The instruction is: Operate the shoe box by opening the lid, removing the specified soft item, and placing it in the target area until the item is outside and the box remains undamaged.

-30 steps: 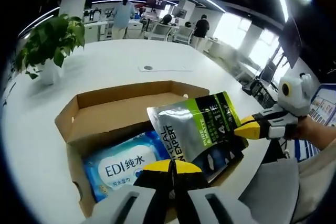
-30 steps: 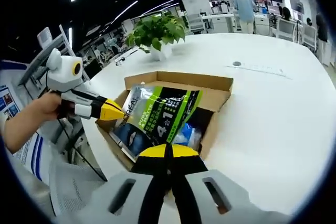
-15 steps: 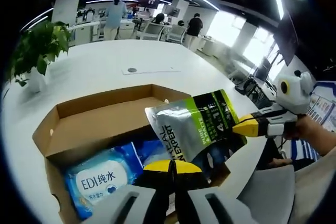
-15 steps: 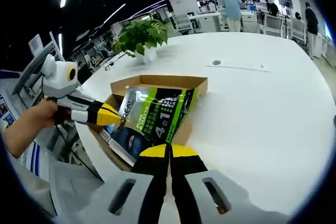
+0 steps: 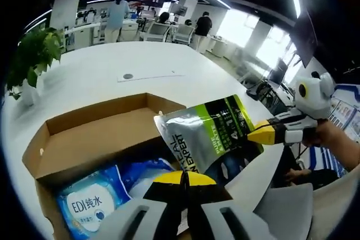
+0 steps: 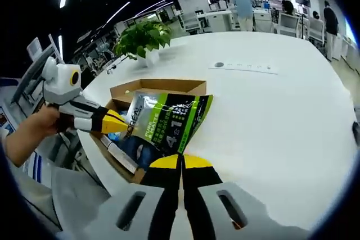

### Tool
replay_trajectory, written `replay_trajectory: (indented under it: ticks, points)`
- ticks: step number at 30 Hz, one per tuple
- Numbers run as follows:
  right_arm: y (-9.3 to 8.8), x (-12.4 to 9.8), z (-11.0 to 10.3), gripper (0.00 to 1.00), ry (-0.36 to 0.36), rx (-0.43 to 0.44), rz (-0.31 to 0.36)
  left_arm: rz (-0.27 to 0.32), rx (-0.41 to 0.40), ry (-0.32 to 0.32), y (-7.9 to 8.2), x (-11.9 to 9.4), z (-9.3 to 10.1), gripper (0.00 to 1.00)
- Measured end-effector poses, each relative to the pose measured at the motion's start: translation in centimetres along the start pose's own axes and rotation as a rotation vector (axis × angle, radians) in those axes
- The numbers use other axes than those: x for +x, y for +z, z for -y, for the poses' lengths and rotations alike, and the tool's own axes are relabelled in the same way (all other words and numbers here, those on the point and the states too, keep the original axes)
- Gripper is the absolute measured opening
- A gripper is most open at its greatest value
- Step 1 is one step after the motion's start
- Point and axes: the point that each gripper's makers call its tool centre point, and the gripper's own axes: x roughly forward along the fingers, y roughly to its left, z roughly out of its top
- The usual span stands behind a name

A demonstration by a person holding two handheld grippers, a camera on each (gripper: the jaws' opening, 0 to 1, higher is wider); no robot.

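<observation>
A silver, green and black soft pouch (image 5: 211,136) (image 6: 166,122) hangs in the air above the near side of an open cardboard shoe box (image 5: 84,139) (image 6: 152,87). My right gripper (image 6: 180,161) is shut on the pouch's lower corner; in the left gripper view it (image 5: 264,134) comes in from the right. My left gripper (image 5: 183,177) is shut where the pouch's printed edge meets its tips, and in the right gripper view it (image 6: 118,122) touches the pouch's left edge. A blue wet-wipe pack (image 5: 90,206) lies inside the box.
The box stands near the edge of a large white table (image 6: 270,116). A potted plant (image 6: 140,37) (image 5: 31,54) stands behind it, and a flat white strip (image 6: 242,67) (image 5: 149,76) lies further out. A hand (image 6: 28,133) holds the left gripper. People stand far off.
Both grippers have carried the pouch up and away from the box toward the open table; the box now lies lower and further left in both views.
</observation>
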Motion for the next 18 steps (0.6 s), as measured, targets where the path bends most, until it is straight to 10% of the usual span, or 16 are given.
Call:
replay_trajectory:
  ticks: [18]
  points:
    - [0.2,-2.2,5.0,0.0,-0.05,0.06,-0.003,-0.03,0.02,-0.056,2.4,4.0,3.0,0.0]
